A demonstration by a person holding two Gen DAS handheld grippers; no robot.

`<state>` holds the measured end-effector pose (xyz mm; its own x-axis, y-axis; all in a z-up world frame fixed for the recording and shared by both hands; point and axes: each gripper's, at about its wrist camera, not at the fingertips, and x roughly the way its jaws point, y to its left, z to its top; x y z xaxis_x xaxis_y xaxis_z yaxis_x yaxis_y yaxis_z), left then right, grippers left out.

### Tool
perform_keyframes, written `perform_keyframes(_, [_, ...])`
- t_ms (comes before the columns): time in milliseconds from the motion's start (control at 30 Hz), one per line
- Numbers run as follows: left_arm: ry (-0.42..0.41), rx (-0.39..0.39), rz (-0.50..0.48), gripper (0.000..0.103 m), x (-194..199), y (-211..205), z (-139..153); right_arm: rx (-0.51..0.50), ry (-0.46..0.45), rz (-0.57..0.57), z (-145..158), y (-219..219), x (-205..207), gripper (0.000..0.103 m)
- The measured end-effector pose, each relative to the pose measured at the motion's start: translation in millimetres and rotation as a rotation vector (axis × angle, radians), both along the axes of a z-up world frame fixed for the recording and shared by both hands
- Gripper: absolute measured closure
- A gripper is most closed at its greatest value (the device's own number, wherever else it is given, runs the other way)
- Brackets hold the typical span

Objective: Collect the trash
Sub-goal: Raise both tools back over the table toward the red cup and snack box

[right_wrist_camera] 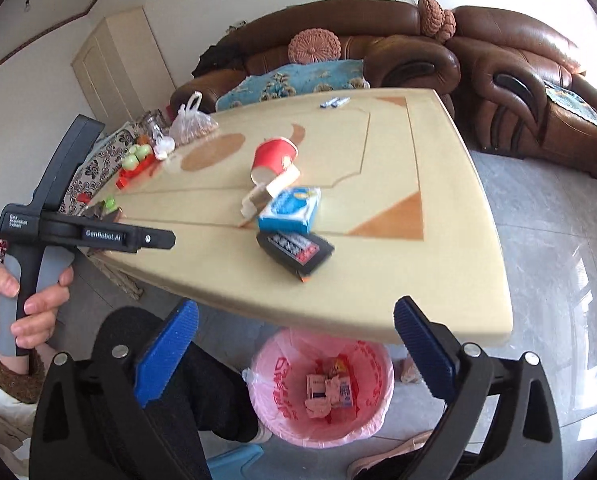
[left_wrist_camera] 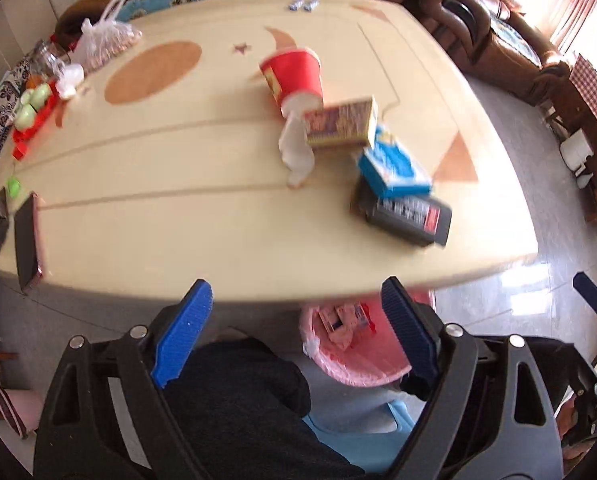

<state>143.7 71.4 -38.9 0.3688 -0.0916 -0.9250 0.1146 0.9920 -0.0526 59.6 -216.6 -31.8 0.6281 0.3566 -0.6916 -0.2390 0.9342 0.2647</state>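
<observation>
Trash bin [right_wrist_camera: 322, 392] below both grippers – left [left_wrist_camera: 296, 304], right [right_wrist_camera: 296, 322] – jaws spread, empty.

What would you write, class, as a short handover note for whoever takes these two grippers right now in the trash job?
Left gripper: open, empty, hovering at the table's near edge.
Right gripper: open, empty, above the bin.
Pink-lined bin sits on the floor under the table edge; it already holds a few small cartons and crumpled paper.
Left on the table, clustered together: red paper cup on its side, white crumpled wrapper, yellow box, blue box, black packet.
Next, probably: take the black packet, nearest the edge.
</observation>
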Motion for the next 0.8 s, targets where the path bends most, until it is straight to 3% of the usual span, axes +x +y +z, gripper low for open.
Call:
perform_keyframes(200, [-0.087,0.047,0.017,0.014,60.1,-0.1,73.4,0.043,-0.071,-0.017,61.5,-7.1,38.9,0.007])
perform_keyframes(333, [-0.099,0.089,-0.028,0.013,91.7,-15.2,92.9,0.035,-0.120,-0.029,93.5,-7.3,63.0,0.007])
perform_keyframes(500, [-0.064,0.129,-0.081,0.013,123.4,-33.3,88.1,0.010,-0.175,-0.008,112.3,-1.2,89.1,0.007])
perform_keyframes(800, [0.058,0.169,-0.101,0.013,177.7,-48.9,40.5,-0.231,-0.226,0.187,109.3,43.6,124.1,0.007])
